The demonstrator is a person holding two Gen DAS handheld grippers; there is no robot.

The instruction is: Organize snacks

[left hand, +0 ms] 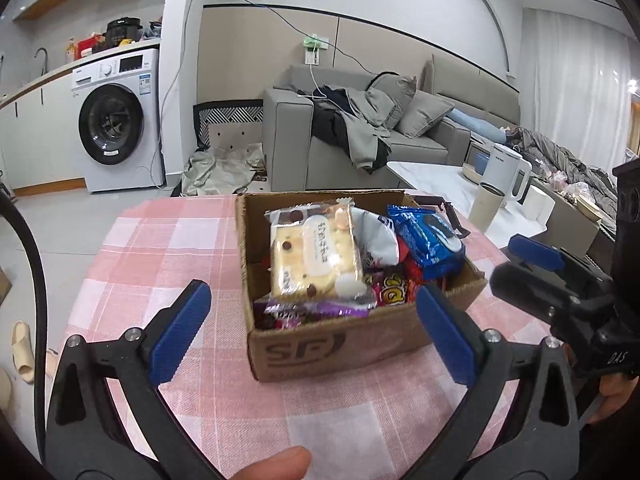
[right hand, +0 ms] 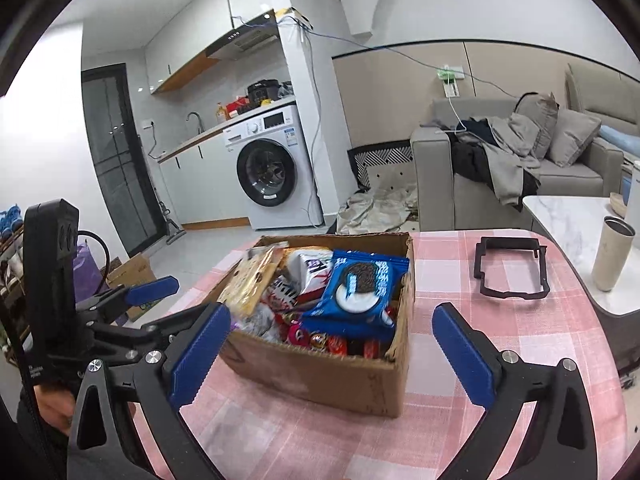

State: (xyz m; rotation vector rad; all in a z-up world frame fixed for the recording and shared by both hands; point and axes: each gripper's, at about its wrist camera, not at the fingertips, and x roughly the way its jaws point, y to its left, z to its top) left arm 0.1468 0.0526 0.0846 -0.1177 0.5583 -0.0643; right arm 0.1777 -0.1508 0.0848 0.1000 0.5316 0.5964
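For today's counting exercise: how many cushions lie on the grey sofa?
2. One cushion leans against the sofa back above the heaped clothes; the other cushion sits beside it, lower. The clothes may hide more.

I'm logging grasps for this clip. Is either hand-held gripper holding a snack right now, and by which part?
Nothing is held. The left hand-held gripper and right hand-held gripper are both open, short of the box.

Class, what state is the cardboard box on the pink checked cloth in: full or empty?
Full. The cardboard box is open-topped and heaped with snack packets: a blue cookie pack and a cracker pack rise above its rim.
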